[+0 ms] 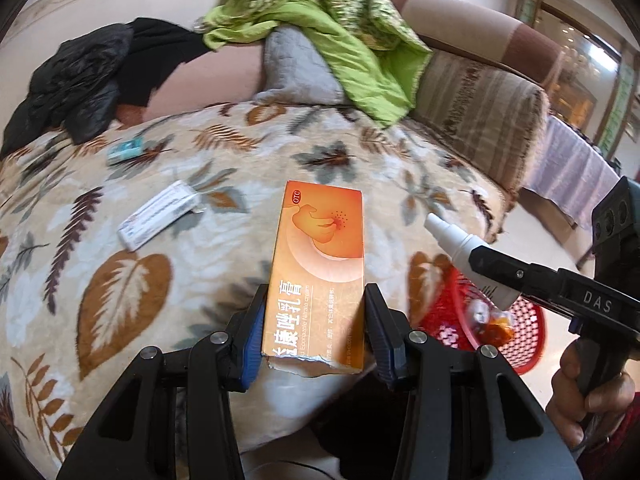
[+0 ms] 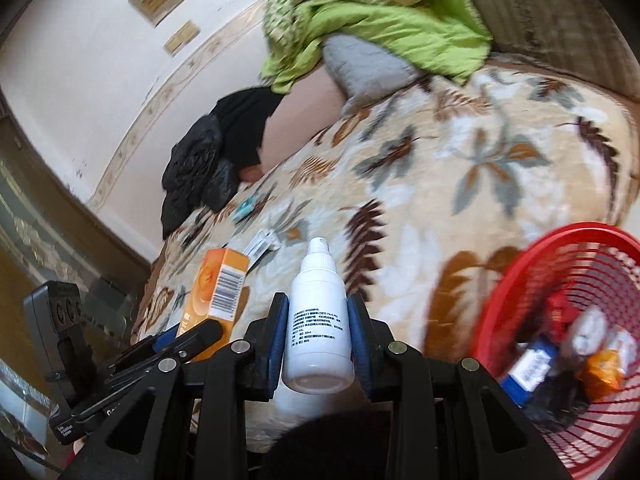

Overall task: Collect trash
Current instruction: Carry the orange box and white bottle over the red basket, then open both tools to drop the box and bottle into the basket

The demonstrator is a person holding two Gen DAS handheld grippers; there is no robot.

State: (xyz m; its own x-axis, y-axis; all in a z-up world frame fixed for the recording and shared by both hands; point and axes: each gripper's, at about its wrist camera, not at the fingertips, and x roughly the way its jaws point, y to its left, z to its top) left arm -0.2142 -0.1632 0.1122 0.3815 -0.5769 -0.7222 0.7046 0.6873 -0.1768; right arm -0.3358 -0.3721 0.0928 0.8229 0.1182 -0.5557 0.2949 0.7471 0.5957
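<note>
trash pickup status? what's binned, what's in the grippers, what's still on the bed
Done: several wrappers and a blue box already lie in the red basket. In hand: the left gripper is shut on the orange box, and the right gripper is shut on the white spray bottle; neither is over the basket yet. Left: the white packet and the small teal item still lie on the leaf-print blanket.

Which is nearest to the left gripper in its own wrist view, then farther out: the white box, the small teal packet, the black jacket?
From the left gripper:
1. White box, on the blanket, left.
2. Small teal packet, farther up-left.
3. Black jacket, at the far left edge.
</note>
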